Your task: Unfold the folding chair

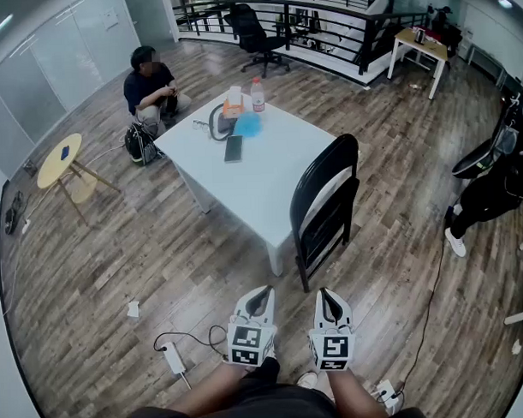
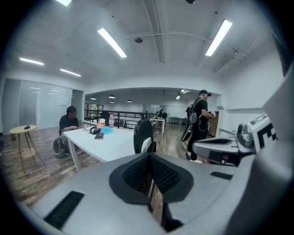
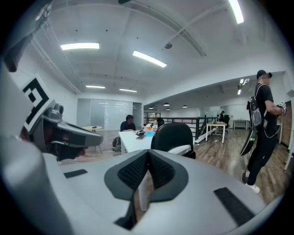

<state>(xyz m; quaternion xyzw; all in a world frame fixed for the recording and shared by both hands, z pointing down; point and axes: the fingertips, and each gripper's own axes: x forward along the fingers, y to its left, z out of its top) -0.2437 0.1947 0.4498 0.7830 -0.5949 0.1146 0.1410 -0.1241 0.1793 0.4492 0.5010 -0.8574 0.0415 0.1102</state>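
Observation:
A black folding chair (image 1: 327,206) stands folded flat and upright against the near corner of a white table (image 1: 269,174). It also shows ahead as the chair (image 2: 144,136) in the left gripper view and the chair (image 3: 173,137) in the right gripper view. My left gripper (image 1: 257,300) and right gripper (image 1: 329,301) are held side by side close to my body, well short of the chair. Both are shut with nothing between their jaws. In its own view the left gripper (image 2: 149,173) points at the chair, as does the right gripper (image 3: 146,173).
On the table lie a phone (image 1: 234,148), a bottle (image 1: 257,94), headphones and a blue cloth. A person (image 1: 151,88) crouches beyond the table by a bag; another person (image 1: 492,187) stands at right. A power strip (image 1: 174,359) with cable lies on the floor near my feet. A small round table (image 1: 61,161) stands left.

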